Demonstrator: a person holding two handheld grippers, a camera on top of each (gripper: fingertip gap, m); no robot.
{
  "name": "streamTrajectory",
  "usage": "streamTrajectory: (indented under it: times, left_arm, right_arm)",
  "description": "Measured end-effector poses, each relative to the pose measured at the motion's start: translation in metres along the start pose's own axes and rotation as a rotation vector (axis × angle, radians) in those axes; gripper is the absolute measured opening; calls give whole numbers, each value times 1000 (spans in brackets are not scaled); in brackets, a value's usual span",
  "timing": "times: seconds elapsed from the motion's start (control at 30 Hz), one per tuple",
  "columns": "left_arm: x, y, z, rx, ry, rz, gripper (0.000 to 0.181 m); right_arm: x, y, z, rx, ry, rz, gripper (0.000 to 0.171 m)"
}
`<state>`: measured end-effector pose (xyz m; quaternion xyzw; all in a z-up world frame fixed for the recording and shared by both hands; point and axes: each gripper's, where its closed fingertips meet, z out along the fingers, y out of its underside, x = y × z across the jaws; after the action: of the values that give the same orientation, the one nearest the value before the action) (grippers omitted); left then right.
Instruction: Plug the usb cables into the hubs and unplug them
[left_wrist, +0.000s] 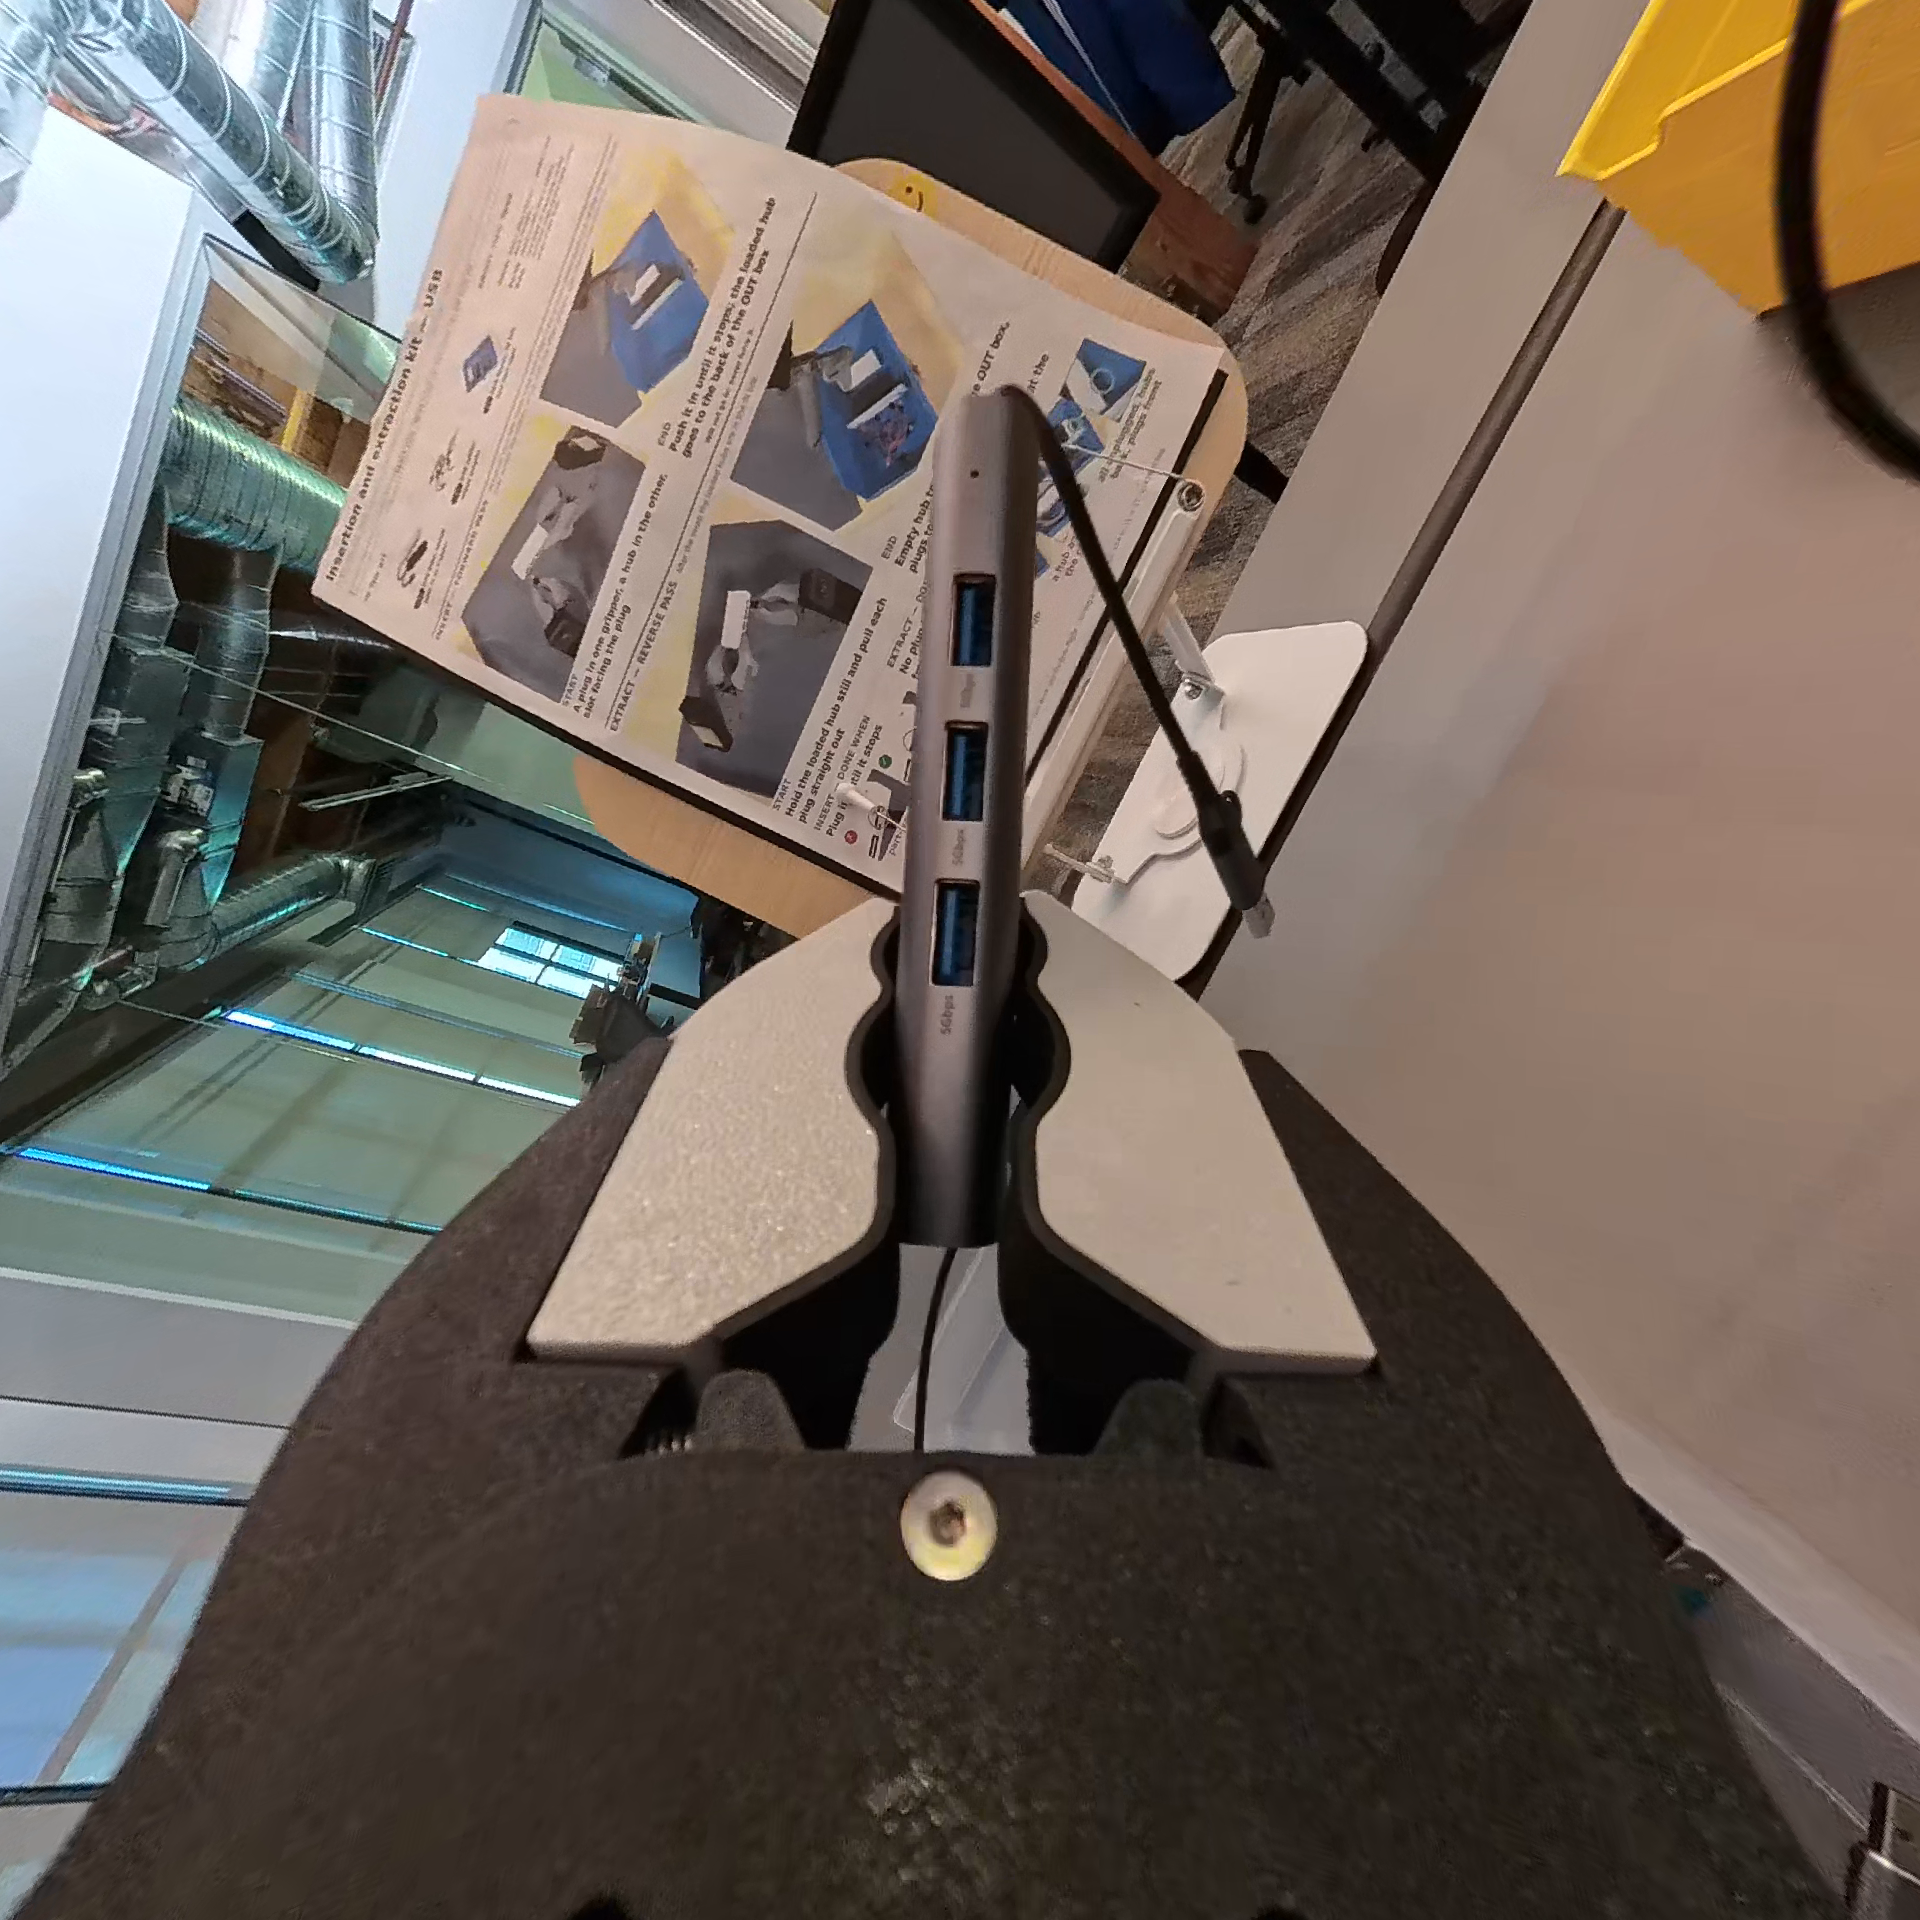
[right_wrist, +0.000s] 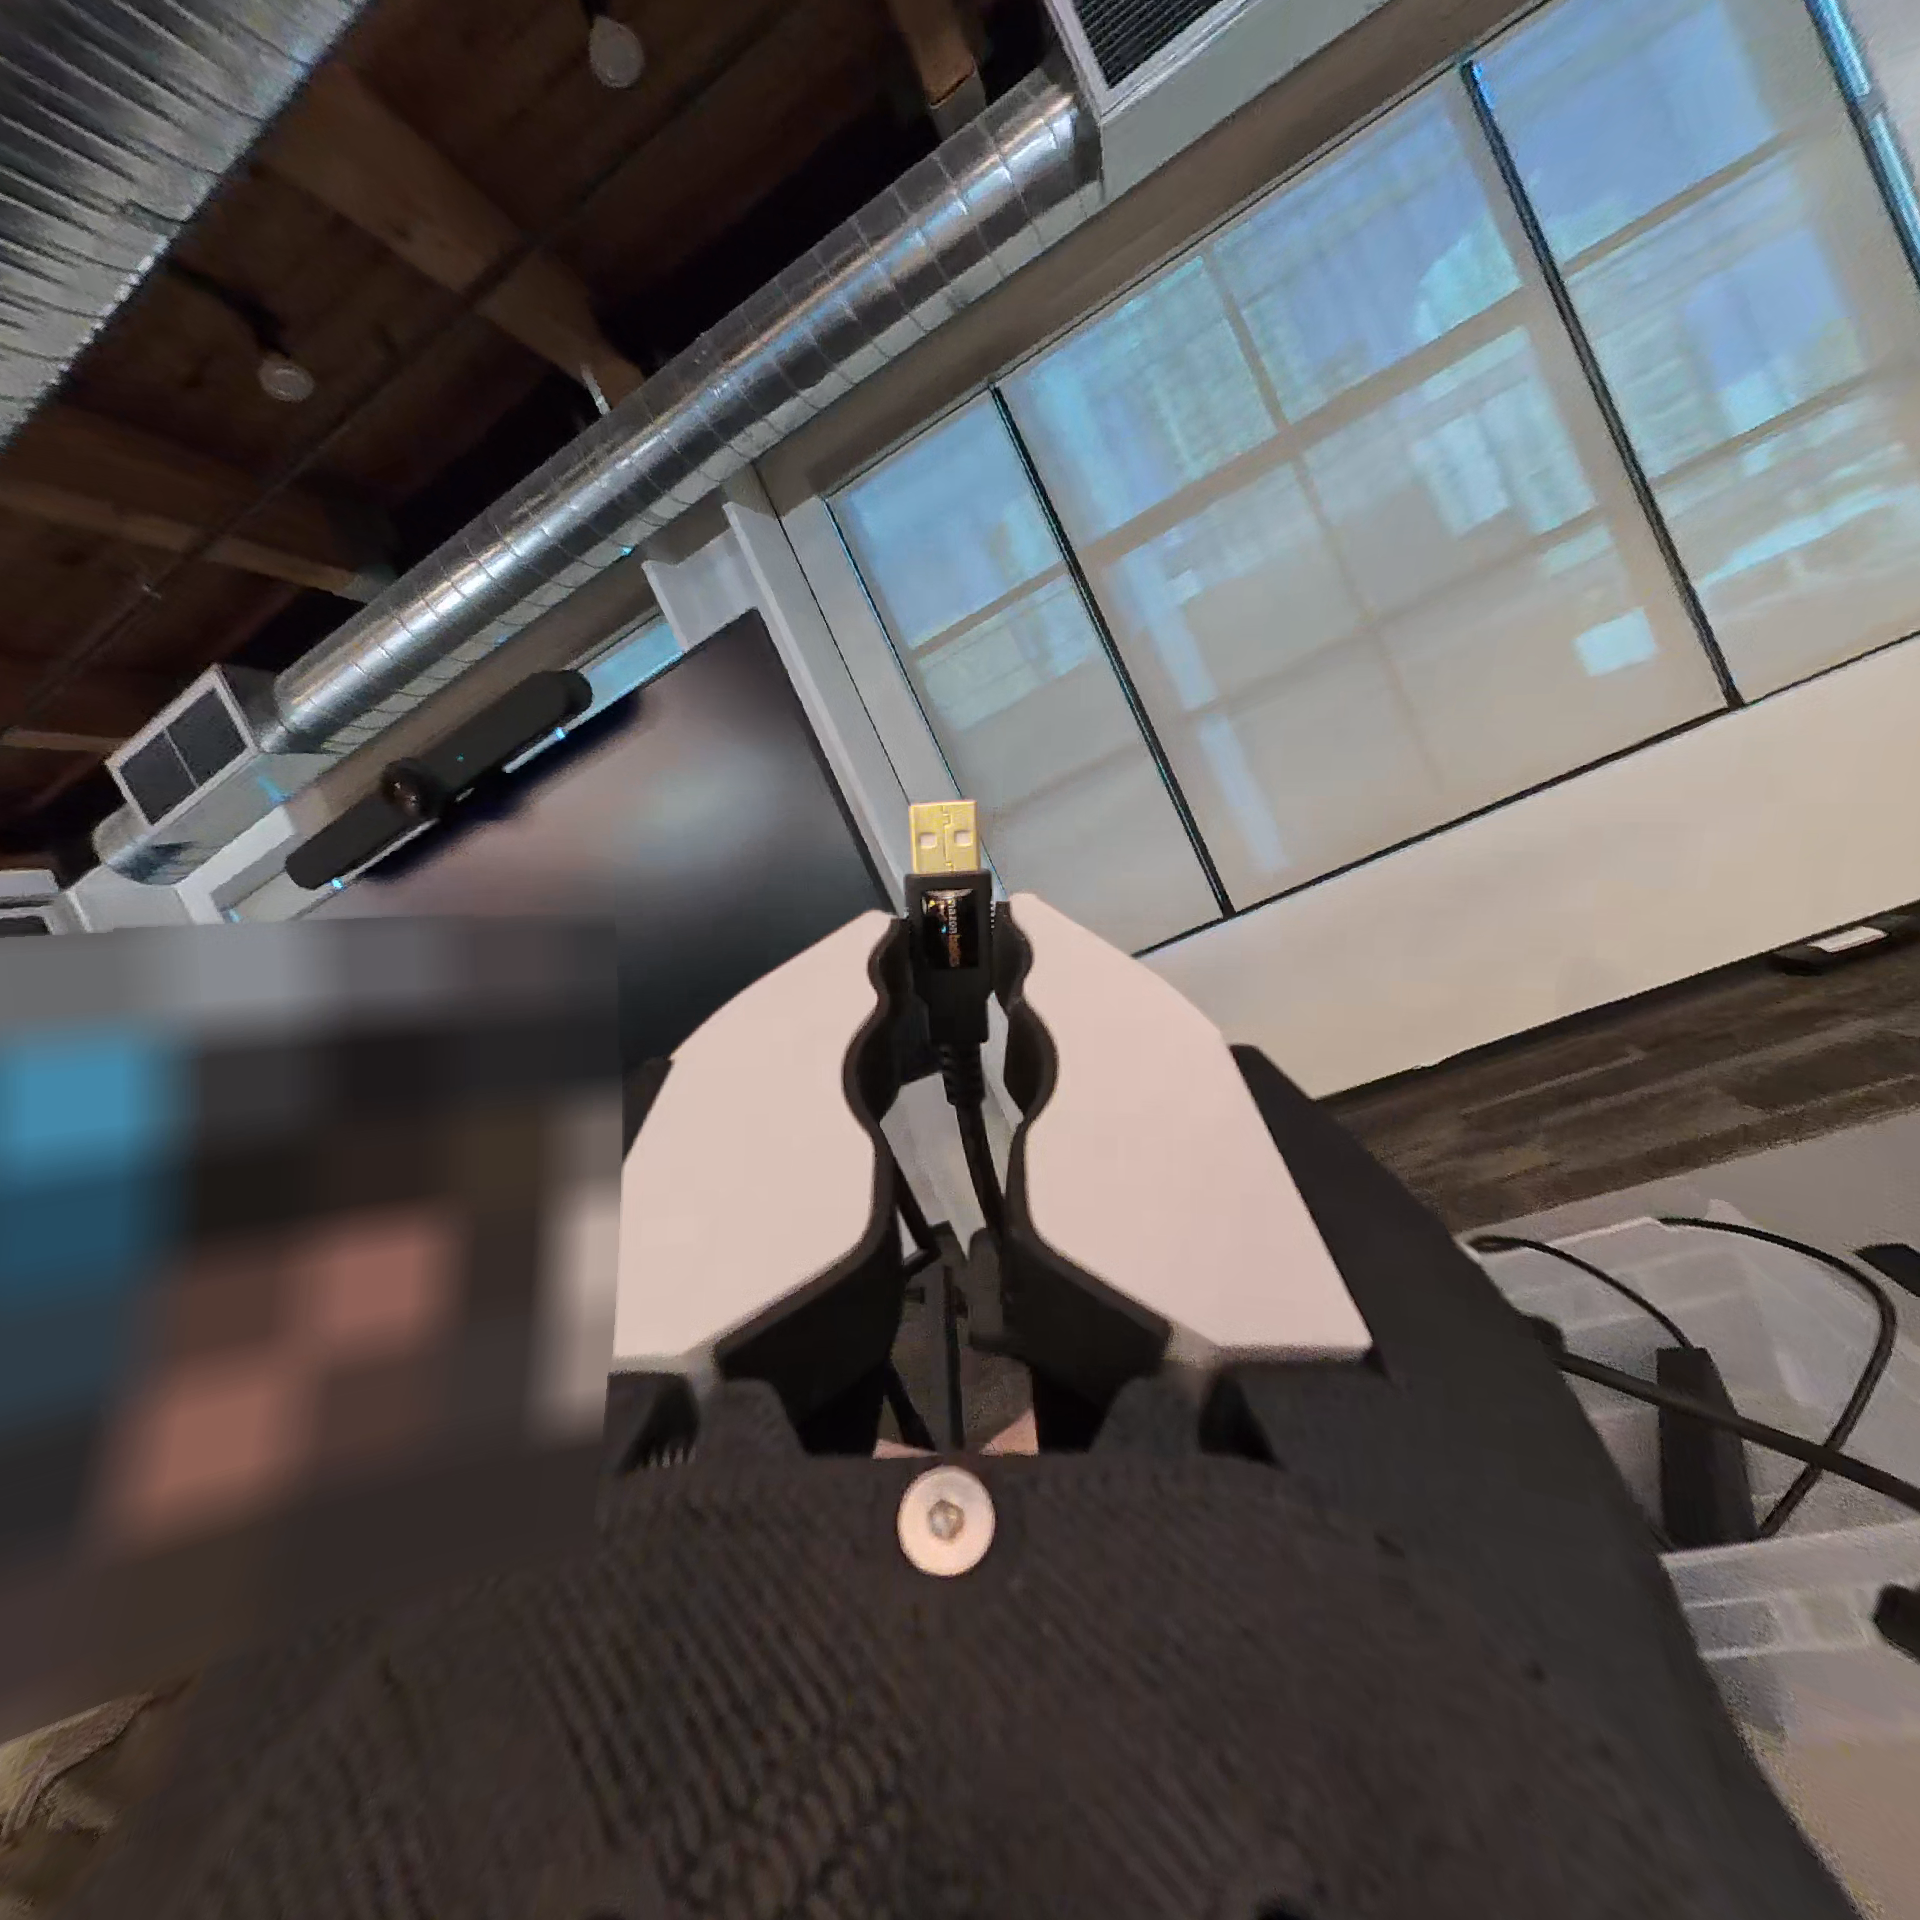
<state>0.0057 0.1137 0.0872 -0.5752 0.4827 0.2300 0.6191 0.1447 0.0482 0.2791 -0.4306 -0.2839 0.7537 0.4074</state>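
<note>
Currently the left gripper (left_wrist: 958, 951) clamps the grey hub (left_wrist: 961, 831), ports empty; the right gripper (right_wrist: 948, 940) clamps the USB plug (right_wrist: 945, 883), aimed away. Misalignment or wrong plug orientation risks jamming at the port.

Both views bright, even daylight; no hard shadows. Right wrist view: light from large windows (right_wrist: 1351, 499), slightly blown out; motion blur over background, USB plug (right_wrist: 943, 837) sharp. Left wrist view: sharp centre, hub (left_wrist: 961, 790) crisp, yellow bin (left_wrist: 1745, 135) soft at edge. Strong fisheye bend at borders. Mild glare on ducting (right_wrist: 665, 457).
</note>
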Motion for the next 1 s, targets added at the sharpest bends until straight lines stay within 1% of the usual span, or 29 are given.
streamTrajectory:
  times: [0.13,0.17,0.23,0.3,0.4,0.47,0.6,0.73,0.77,0.83,0.93,1.0]
  left_arm:
    - [-4,0,-3,0,-11,-3,16]
    - [-4,0,-4,1,-12,-4,16]
    - [-5,0,-4,0,-13,-6,16]
    - [-6,0,-5,-1,-13,-8,16]
    - [-6,1,-5,-3,-11,-8,16]
    - [-6,1,-5,-3,-9,-9,16]
    - [-5,1,-5,-4,-7,-7,16]
    - [-4,0,-4,-1,0,-9,16]
    - [-3,0,-4,-1,1,-8,16]
    - [-2,-1,-3,1,7,-6,16]
    - [1,-3,-3,5,12,0,16]
    - [2,-5,-4,10,15,2,16]
  right_arm:
    - [-24,15,18,-62,-7,-45,17]
    - [-25,17,19,-49,1,-17,16]
    - [-24,25,14,-15,-37,90,16]
    - [0,42,0,-5,14,214,17]
    - [54,79,-31,8,112,405,16]
    - [86,102,-52,20,147,514,16]
    - [139,154,-81,15,241,637,16]
    - [186,202,-107,-31,402,700,17]
    - [200,213,-116,-48,477,723,17]
    - [220,236,-129,-173,600,681,17]
    - [236,255,-132,-284,677,654,17]
    - [241,274,-138,-457,746,599,17]
